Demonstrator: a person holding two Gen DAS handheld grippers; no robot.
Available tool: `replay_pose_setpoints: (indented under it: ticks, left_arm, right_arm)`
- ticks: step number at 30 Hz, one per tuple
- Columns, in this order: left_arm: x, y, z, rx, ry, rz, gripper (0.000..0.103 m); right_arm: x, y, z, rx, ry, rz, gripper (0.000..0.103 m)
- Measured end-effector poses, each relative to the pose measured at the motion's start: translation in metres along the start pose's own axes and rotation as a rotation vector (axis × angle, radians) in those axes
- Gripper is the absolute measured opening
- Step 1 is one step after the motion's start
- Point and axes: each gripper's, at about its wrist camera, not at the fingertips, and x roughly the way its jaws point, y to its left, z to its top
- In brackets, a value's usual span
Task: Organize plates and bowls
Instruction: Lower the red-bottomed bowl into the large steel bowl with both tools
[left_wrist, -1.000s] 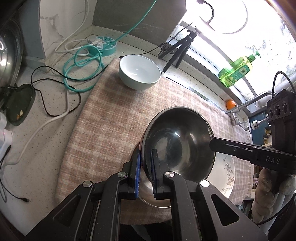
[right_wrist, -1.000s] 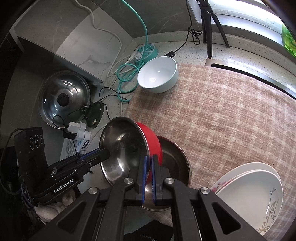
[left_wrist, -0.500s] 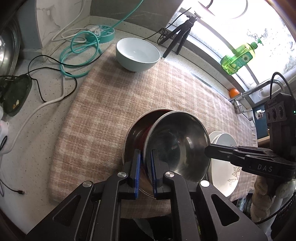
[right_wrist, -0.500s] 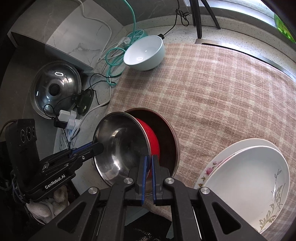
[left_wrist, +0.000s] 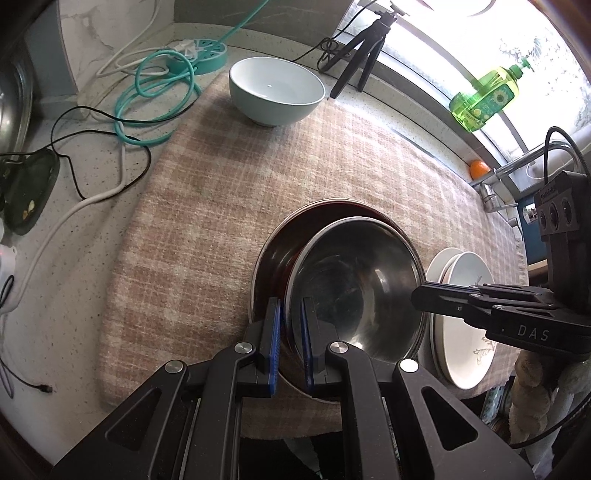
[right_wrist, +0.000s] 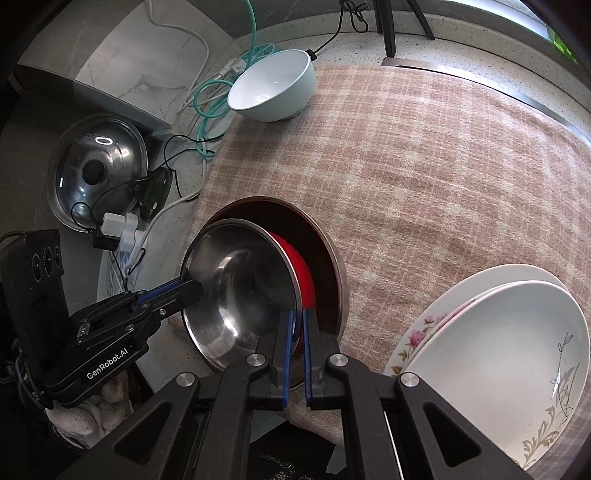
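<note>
Steel bowl held over a larger one on a plaid-covered worktop

A pink plaid cloth (left_wrist: 221, 206) covers the speckled worktop (left_wrist: 74, 258) below a bright window. The left tool (left_wrist: 290, 332) and right tool (right_wrist: 297, 345) each pinch opposite rims of the steel bowl (left_wrist: 354, 280) — red outside, tilted in a larger bowl (right_wrist: 325, 240) near the cloth's front edge. Stacked plates (right_wrist: 498, 332) sit just beside; a pale bowl (left_wrist: 275, 88) stands at the far edge, by cables (left_wrist: 147, 96) and a pot lid (right_wrist: 96, 162).
</note>
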Motion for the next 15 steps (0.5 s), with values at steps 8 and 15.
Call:
replay_pose_setpoints:
  ticks: [8, 15]
  left_arm:
    - [0.0058, -0.0017, 0.0009, 0.006, 0.008, 0.014, 0.008]
    - [0.0105, -0.0027, 0.0006, 0.014, 0.019, 0.023, 0.008]
  right_arm:
    - [0.0042, -0.0032, 0.0020, -0.003, 0.005, -0.014, 0.005]
    - [0.0082, -0.0024, 0.0027, -0.020, 0.012, -0.026, 0.006]
